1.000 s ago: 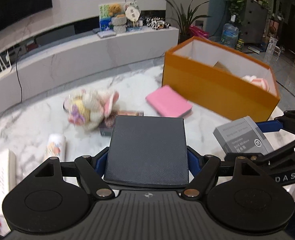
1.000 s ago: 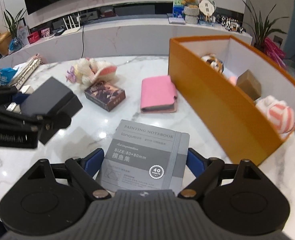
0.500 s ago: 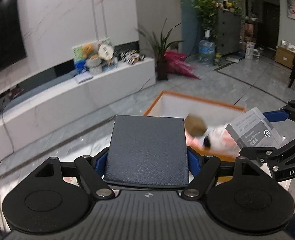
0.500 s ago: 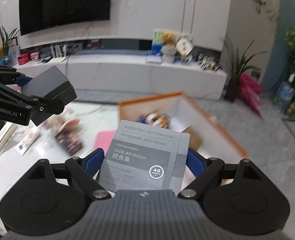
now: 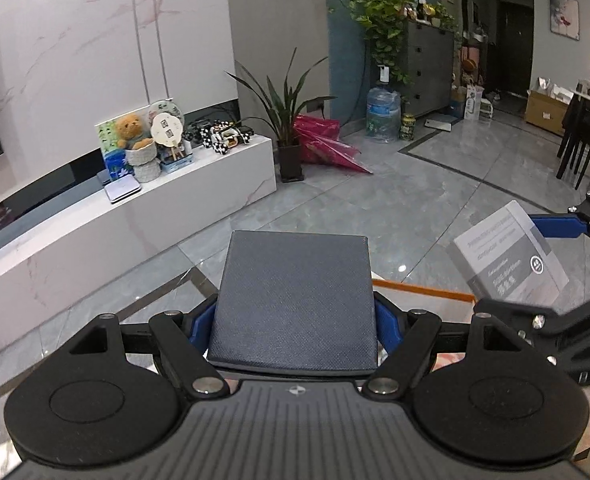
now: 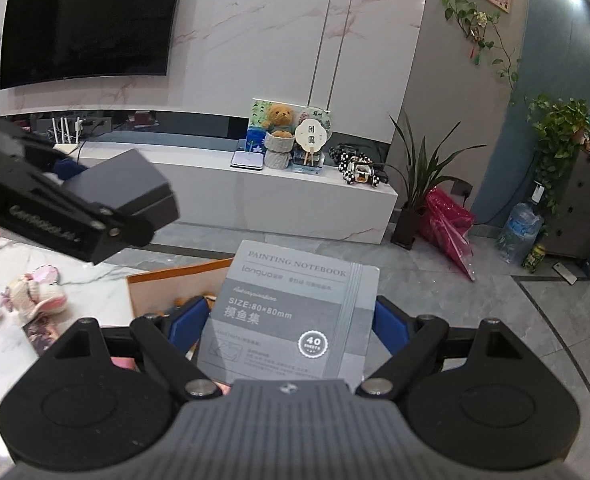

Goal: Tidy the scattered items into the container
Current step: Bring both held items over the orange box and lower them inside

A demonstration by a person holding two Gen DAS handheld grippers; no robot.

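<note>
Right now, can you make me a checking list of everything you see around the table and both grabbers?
Surface: white marble table, only partly in view.
Job's things: dark box; grey painting notebook; orange container below them.
Clutter: plush toy and small patterned box on the table.
Grippers: left gripper shut on the dark box; right gripper shut on the notebook.
Cables: black cord by the router.
Surroundings: TV, potted plant, water jug.

box (image 5: 293, 304) between left gripper (image 5: 295, 322) pads, notebook (image 6: 291, 312) between right gripper (image 6: 289, 322) pads, container (image 6: 167, 280) below
</note>
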